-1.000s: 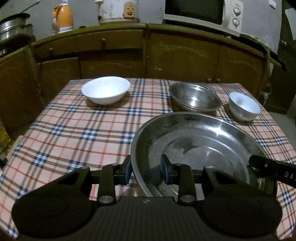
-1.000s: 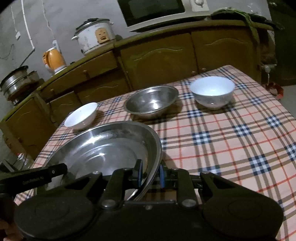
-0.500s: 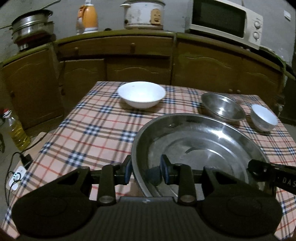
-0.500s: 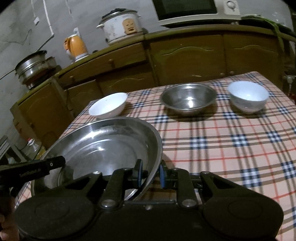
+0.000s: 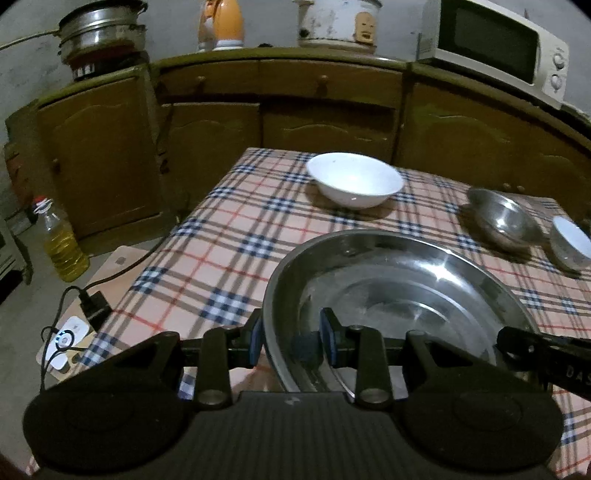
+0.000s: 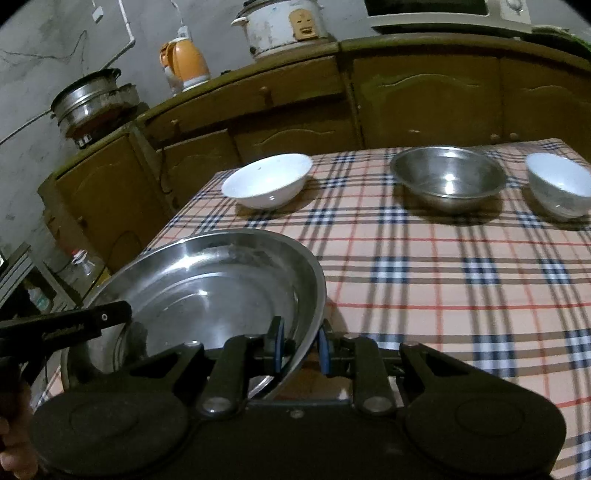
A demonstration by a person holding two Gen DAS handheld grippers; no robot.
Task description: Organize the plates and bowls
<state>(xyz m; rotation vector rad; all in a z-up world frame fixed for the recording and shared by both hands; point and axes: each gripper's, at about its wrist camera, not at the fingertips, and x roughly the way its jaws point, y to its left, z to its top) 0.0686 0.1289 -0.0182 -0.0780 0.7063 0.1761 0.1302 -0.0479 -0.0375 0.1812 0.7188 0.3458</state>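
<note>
A large steel plate point(image 5: 399, 295) point(image 6: 207, 288) hangs above the near left part of the checked table point(image 5: 229, 254) point(image 6: 443, 280). My left gripper point(image 5: 291, 341) is shut on the large steel plate's left rim, and my right gripper point(image 6: 300, 346) is shut on its right rim. Farther back stand a wide white bowl point(image 5: 354, 180) point(image 6: 266, 180), a steel bowl point(image 5: 500, 219) point(image 6: 448, 176) and a small white bowl point(image 5: 570, 245) point(image 6: 559, 186), all resting on the cloth apart from each other.
Brown cabinets point(image 5: 325, 107) run behind the table and carry a microwave point(image 5: 495, 44), a rice cooker point(image 6: 282, 26), an orange kettle point(image 6: 184, 64) and a steel pot point(image 6: 92, 99). On the floor at the left are an oil bottle point(image 5: 62, 240) and a power strip point(image 5: 68, 334).
Both grippers have carried the large plate to the left over the table. The bowls have slid right in both views, and the floor with the bottle has come into sight.
</note>
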